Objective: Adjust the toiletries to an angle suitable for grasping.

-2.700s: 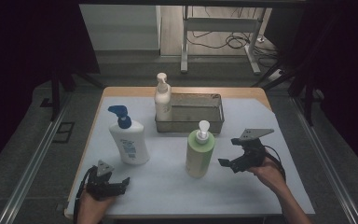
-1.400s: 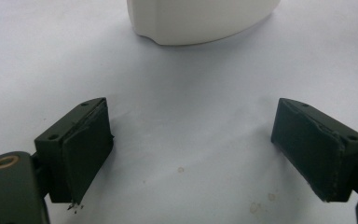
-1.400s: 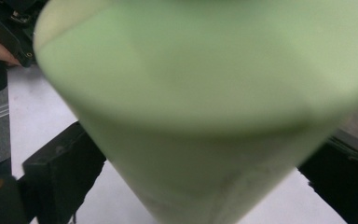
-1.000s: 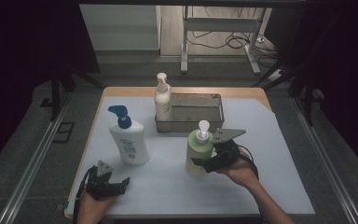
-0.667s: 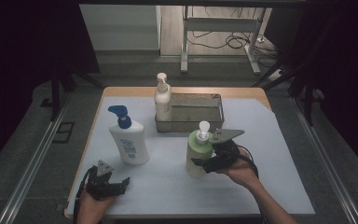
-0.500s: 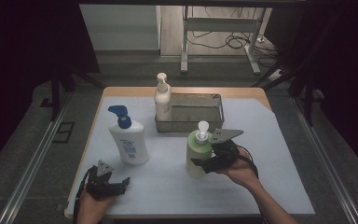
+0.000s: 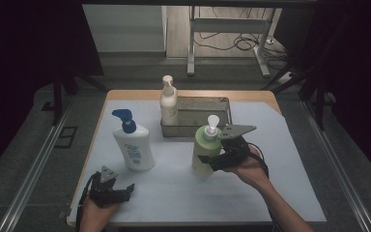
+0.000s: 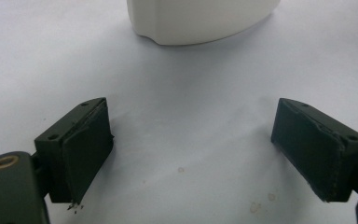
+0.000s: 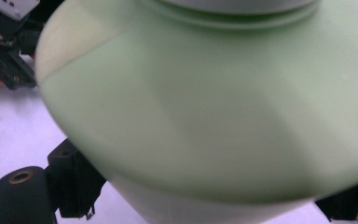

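Green bottle [image 7: 206, 151] stands mid-table before the tray [image 7: 224, 102] — right gripper [image 7: 208, 159] clasps its body; squeeze squarely, lift straight — it's top-heavy. Left gripper [image 7: 127, 190] rests agape, empty.

green bottle [image 7: 205, 152] smooth plastic, soft sheen, white pump top. white bottle [image 7: 134, 147] glossy plastic, blue pump. tray [image 7: 195, 126] dull grey metal. bench [image 7: 174, 94] wood edge under matt white sheet. left hand-held gripper [image 8: 193, 154] matt black plastic, pads [image 8: 81, 154] slightly rough.
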